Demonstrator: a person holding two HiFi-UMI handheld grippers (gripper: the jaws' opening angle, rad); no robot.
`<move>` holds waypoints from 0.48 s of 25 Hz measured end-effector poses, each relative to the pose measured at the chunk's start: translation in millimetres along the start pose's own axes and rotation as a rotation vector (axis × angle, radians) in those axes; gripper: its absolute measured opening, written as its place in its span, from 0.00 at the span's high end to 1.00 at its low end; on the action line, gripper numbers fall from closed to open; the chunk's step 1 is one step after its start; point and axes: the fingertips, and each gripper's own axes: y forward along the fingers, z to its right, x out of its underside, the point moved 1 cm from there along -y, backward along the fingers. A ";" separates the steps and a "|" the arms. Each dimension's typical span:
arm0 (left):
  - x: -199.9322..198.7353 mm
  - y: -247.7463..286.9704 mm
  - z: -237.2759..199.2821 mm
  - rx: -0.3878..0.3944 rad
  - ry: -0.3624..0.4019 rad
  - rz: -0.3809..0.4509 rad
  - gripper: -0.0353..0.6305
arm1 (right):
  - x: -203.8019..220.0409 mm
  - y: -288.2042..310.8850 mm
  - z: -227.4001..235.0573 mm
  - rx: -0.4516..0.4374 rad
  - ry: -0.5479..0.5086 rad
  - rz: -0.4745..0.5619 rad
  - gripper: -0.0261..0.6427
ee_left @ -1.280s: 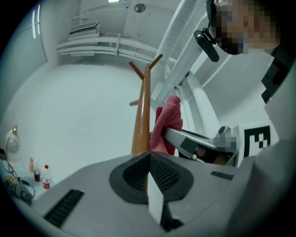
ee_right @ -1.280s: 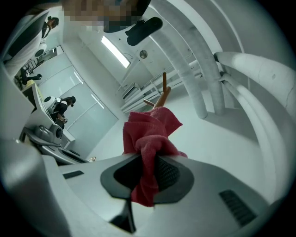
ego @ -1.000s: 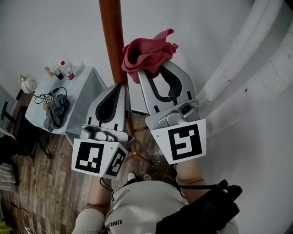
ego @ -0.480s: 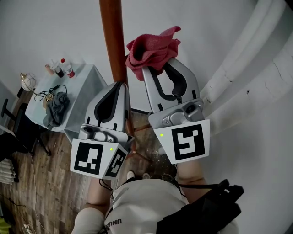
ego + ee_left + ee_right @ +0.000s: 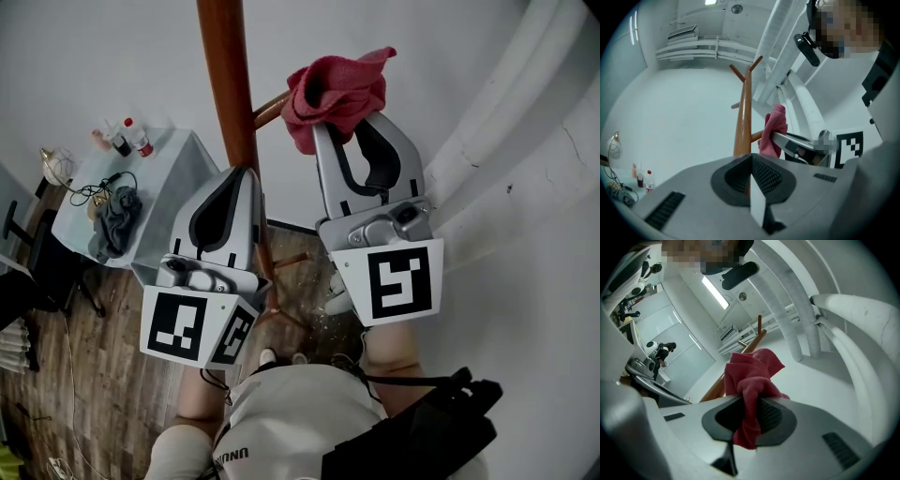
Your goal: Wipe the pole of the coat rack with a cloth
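Observation:
The brown coat rack pole (image 5: 225,84) rises at the upper middle of the head view, with a short peg (image 5: 270,107) sticking out to its right. My right gripper (image 5: 343,131) is shut on a crumpled red cloth (image 5: 336,86), which hangs just right of the peg and apart from the pole. In the right gripper view the cloth (image 5: 751,380) bunches out between the jaws, with the pole (image 5: 715,386) behind it to the left. My left gripper (image 5: 247,174) has its jaws together, empty, tip right in front of the pole (image 5: 742,117). The cloth (image 5: 774,129) shows beyond it.
A small grey table (image 5: 164,183) at the left carries bottles (image 5: 136,141), a cable and a dark rag (image 5: 114,225). Thick white pipes (image 5: 525,122) run along the wall at the right. The rack's legs (image 5: 281,314) spread over the wooden floor below.
My right gripper has carried the red cloth to the right, off the pole, and the peg now shows between them. The left gripper has hardly moved.

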 end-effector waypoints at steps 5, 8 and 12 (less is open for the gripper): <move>0.8 -0.9 -1.2 -0.003 0.001 0.003 0.93 | 2.1 0.5 4.7 0.012 -0.003 0.004 0.86; -0.7 -2.7 -1.9 -0.004 0.001 0.003 0.93 | 1.4 0.5 6.1 0.021 -0.006 0.001 0.86; -1.0 -2.7 -0.6 -0.004 0.003 0.003 0.93 | -0.4 -0.4 10.9 0.030 -0.008 0.009 0.86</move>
